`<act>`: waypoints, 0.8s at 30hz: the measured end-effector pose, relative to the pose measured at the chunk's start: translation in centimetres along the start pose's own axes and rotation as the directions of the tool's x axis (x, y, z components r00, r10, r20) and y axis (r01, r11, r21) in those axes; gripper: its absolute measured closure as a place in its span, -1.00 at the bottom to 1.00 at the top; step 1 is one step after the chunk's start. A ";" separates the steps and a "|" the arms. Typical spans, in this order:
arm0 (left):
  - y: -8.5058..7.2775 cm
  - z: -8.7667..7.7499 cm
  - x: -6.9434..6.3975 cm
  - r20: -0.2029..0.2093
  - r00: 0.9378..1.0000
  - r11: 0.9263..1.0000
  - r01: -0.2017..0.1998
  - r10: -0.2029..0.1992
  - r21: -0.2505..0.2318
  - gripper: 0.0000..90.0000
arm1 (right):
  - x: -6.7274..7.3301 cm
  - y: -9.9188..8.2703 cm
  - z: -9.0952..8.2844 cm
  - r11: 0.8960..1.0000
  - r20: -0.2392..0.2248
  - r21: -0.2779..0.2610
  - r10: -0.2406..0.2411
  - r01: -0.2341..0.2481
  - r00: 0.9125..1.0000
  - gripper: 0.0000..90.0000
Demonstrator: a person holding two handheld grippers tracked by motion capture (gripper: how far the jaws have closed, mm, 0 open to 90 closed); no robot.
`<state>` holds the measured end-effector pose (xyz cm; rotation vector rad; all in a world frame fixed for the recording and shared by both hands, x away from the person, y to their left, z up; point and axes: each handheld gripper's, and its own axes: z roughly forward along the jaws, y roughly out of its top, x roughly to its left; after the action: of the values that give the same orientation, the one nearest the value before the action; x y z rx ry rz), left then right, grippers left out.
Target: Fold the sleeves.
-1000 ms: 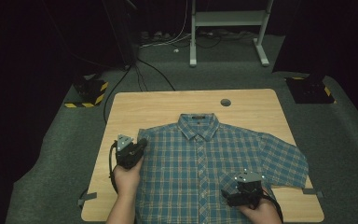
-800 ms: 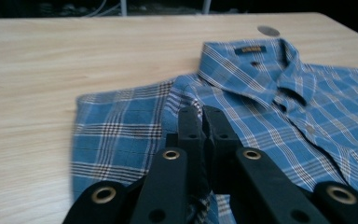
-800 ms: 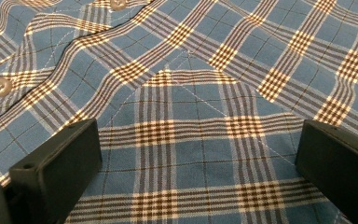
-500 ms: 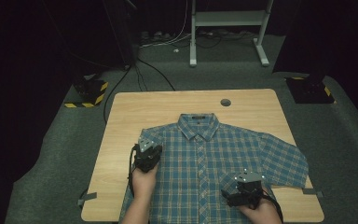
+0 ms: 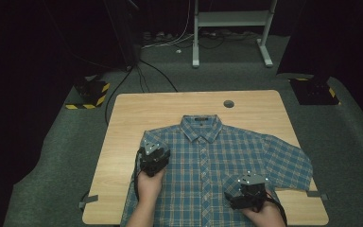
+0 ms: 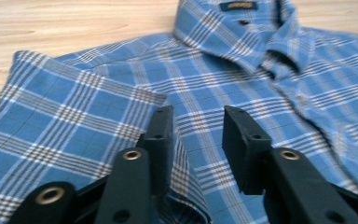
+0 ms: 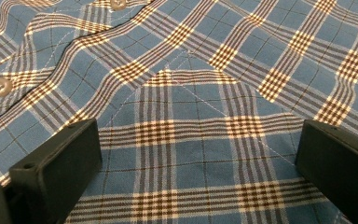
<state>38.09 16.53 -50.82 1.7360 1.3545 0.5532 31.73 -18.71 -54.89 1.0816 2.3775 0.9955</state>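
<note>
Left gripper [image 5: 153,158]: jaws just parted, released folded sleeve [image 6: 74,116].
Right gripper [image 5: 248,191]: jaws wide, empty over shirt [image 5: 217,156].
Tip: crease flat toward 3 o'clock.

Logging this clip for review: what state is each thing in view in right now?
Plaid shirt: flat on the wooden table, buttoned, left sleeve folded over the front.
Left gripper: jaws just opened, apart over the sleeve fold, nothing gripped.
Right gripper: jaws wide apart over the cloth.

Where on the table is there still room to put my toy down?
Bare wood lies behind the blue plaid shirt's collar, around the round hole in the wooden table, and along its left edge. The near half is crowded by shirt and both grippers.
</note>
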 end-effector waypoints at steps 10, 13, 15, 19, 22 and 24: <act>1.3 -1.4 0.7 -0.024 0.999 0.999 -0.038 0.038 -0.029 0.19 | 0.0 0.0 0.0 1.000 0.000 0.000 -0.002 0.002 1.000 -1.00; 0.8 -1.4 1.8 -0.036 0.999 0.999 -0.036 0.036 -0.002 0.15 | 0.0 0.0 0.0 1.000 0.000 0.000 -0.001 0.001 1.000 -1.00; 0.3 -1.6 2.3 -0.050 0.997 0.998 -0.059 0.060 0.018 0.10 | 0.0 0.0 0.0 1.000 0.000 0.000 0.000 0.000 1.000 -1.00; -1.0 -2.2 3.0 -0.053 0.992 0.993 -0.107 0.110 0.051 0.09 | 0.0 0.0 0.0 1.000 0.000 0.000 0.000 0.000 1.000 -1.00; -2.0 -3.1 3.3 -0.054 0.990 0.991 -0.124 0.127 0.055 0.07 | 0.0 0.0 0.0 1.000 0.000 0.000 -0.001 0.001 1.000 -1.00; -2.8 -3.9 3.3 -0.046 0.991 0.991 -0.123 0.125 0.047 0.06 | 0.0 0.0 0.0 1.000 0.000 0.000 0.000 0.000 1.000 -1.00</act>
<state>34.60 21.13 -51.48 1.8628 1.3076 0.6423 31.73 -18.71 -54.89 1.0813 2.3773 0.9953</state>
